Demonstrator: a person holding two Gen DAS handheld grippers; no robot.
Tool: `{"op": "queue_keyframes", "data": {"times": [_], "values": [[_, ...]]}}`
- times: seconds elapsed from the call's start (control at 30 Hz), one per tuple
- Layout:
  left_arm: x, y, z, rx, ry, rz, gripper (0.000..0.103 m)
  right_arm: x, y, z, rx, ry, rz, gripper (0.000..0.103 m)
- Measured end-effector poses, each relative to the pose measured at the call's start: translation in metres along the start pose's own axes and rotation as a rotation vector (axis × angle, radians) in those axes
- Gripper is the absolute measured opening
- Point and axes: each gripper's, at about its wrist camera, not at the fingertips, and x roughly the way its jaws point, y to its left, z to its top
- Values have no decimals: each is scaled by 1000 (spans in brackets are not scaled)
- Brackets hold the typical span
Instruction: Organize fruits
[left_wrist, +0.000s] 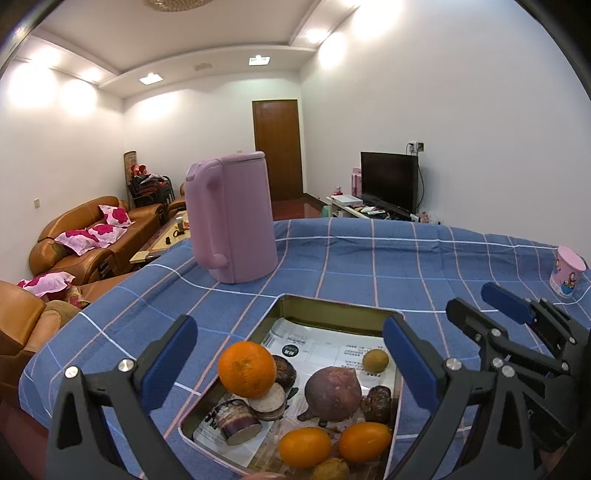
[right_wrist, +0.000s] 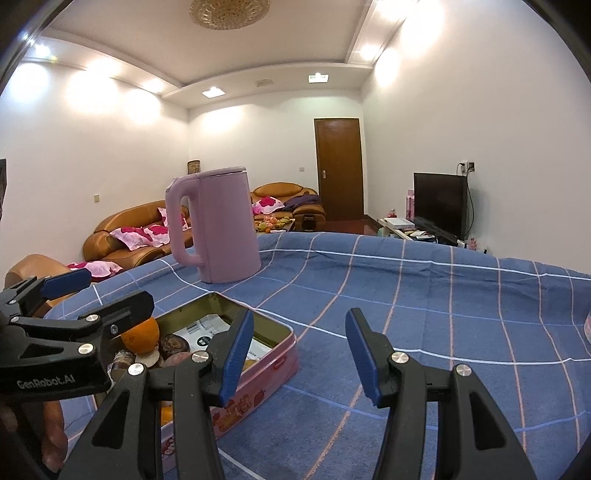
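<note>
Paper-lined tin (left_wrist: 332, 310) of oranges (left_wrist: 246, 368) and dark fruits (left_wrist: 333, 393); both tongs (left_wrist: 291, 358) (right_wrist: 300, 354) apart, empty.

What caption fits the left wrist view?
Open left gripper above a tin of mixed fruit on a blue checked cloth, pink kettle behind.

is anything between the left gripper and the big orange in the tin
Nothing visible. The left gripper hangs open above the tin, and the big orange sits between its fingers, resting on other produce, with no object over it.
</note>
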Motion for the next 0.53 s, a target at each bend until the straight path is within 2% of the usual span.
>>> {"op": "queue_keyframes", "data": {"times": [0.53], "values": [[6,2,-5,-11,25,-7,103,0,0,-1,-6,5,4,54]]}}
